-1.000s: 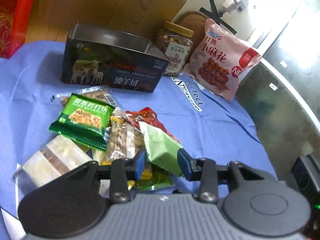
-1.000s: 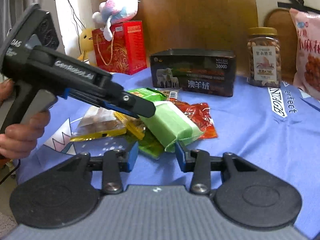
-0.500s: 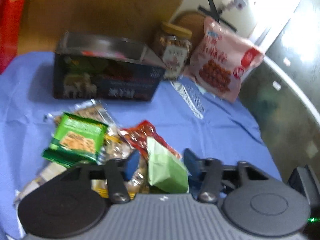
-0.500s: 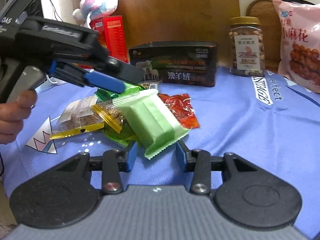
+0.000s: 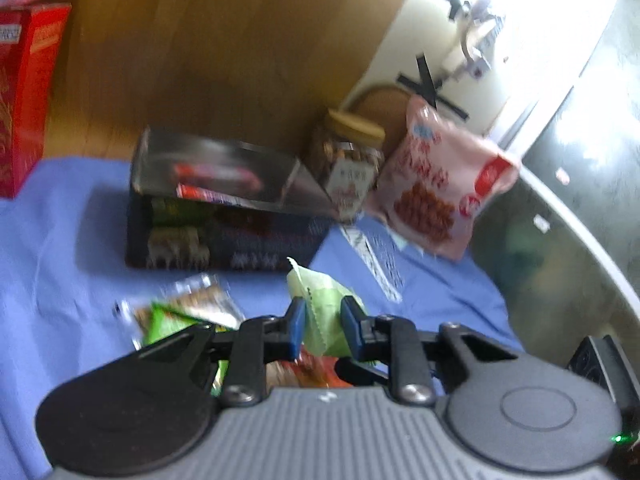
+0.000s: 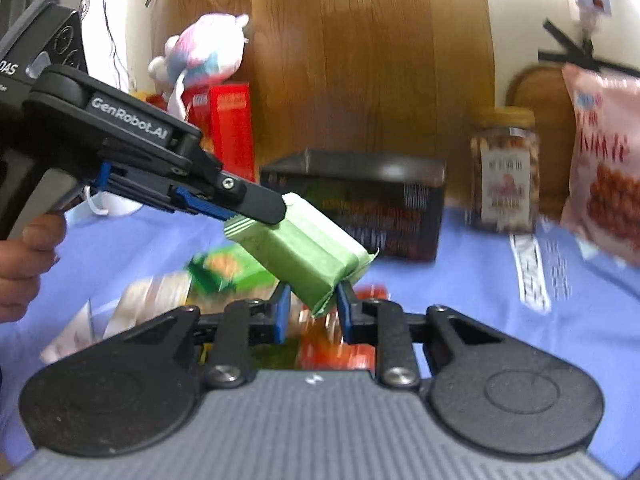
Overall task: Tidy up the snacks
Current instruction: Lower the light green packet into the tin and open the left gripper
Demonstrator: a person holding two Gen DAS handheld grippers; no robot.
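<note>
Lifted since earlier, one green packet [image 6: 308, 252], two tools [image 6: 310, 312] [image 5: 322, 328] closing on it

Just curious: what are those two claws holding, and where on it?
Both grip the pale green snack packet: left claw on one crimped end, right claw closing on the other.

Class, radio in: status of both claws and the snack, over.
Left claw closing on green packet, lifted above pile. Right claw closing on its other end. Open tin ahead, path clear.

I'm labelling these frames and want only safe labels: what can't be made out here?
- Black tin: print motion-blurred in both views.
- Tin contents: mostly hidden behind its wall, left wrist view.
- Snack pile: blurred, partly behind the right gripper.
- Green packet: no readable label.
</note>
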